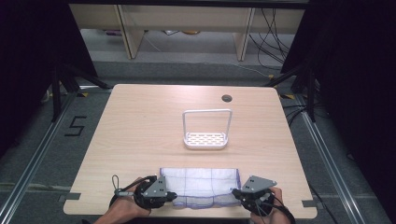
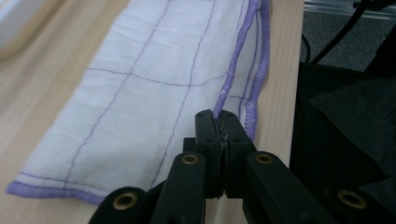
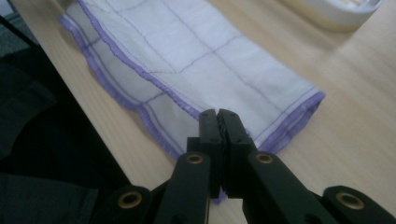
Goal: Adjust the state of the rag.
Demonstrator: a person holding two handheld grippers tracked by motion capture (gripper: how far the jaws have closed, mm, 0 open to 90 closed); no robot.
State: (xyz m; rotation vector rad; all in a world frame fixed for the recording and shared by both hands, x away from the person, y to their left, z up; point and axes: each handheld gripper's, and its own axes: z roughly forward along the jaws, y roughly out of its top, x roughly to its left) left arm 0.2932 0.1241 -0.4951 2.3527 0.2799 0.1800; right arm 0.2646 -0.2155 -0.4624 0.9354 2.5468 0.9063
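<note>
Two corners pinched at once, our left gripper clamped on the folded cloth, our right gripper too, rack farther up the table.

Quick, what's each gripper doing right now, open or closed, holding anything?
Left gripper: closed, pinching the purple hem of the cloth.
Right gripper: closed, pinching the same cloth at its other end.

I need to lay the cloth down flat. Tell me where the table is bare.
Bare wood lies between the white, purple-edged cloth and the white plastic rack with a hoop handle, and on both sides of that rack out to the table edges. The near edge is crowded: left gripper and right gripper pinch the cloth there.
</note>
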